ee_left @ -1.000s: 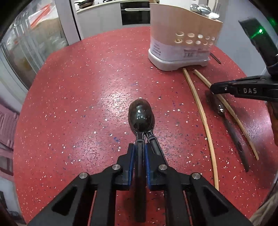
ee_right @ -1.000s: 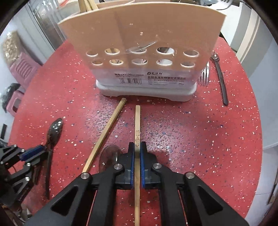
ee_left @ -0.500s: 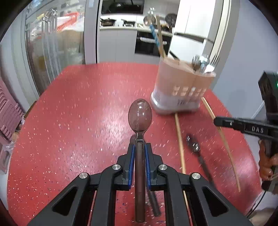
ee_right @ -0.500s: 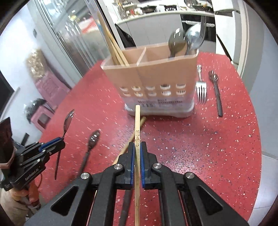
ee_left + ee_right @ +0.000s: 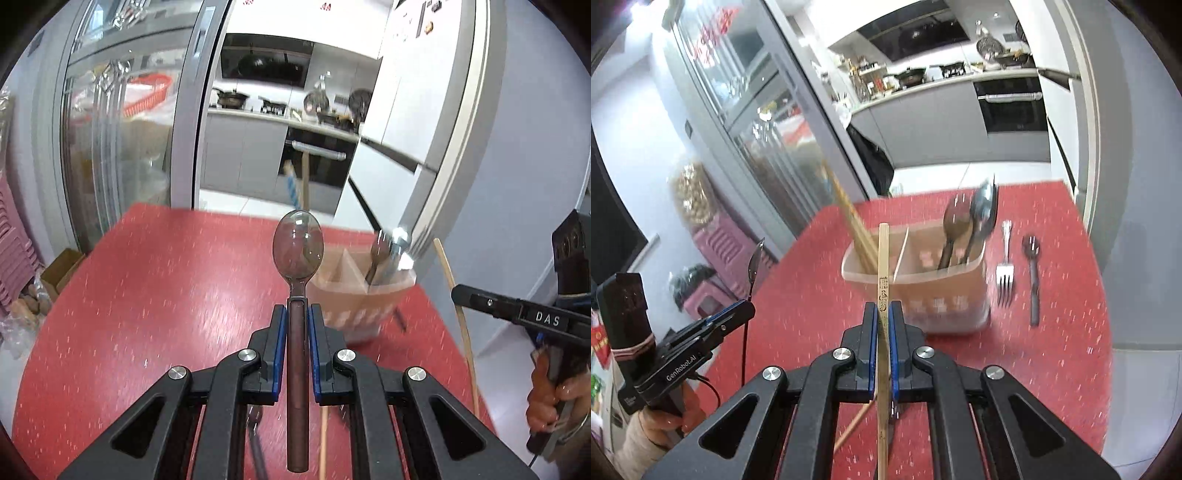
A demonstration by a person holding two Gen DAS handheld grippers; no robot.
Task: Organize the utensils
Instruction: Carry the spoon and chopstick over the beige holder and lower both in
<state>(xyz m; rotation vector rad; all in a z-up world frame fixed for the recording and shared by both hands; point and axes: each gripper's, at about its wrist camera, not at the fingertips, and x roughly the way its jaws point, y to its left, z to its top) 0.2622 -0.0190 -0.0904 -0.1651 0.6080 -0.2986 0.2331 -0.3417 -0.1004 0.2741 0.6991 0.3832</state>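
Right wrist view, beige utensil holder point(image 5: 934, 291) on red table point(image 5: 1052, 350) with chopsticks left, spoons right, right tongs point(image 5: 883, 314) pinching chopstick point(image 5: 883, 258), left tongs point(image 5: 297, 317) pinching spoon point(image 5: 297, 247), both raised higher than before.

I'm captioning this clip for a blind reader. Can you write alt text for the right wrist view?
The right tool grips a pale bamboo chopstick above a red speckled table, aimed at a beige plastic utensil caddy holding chopsticks and spoons. A silver fork and dark spoon lie beside it.

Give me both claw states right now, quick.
Left claw: closed on the spoon.
Right claw: closed on a chopstick.
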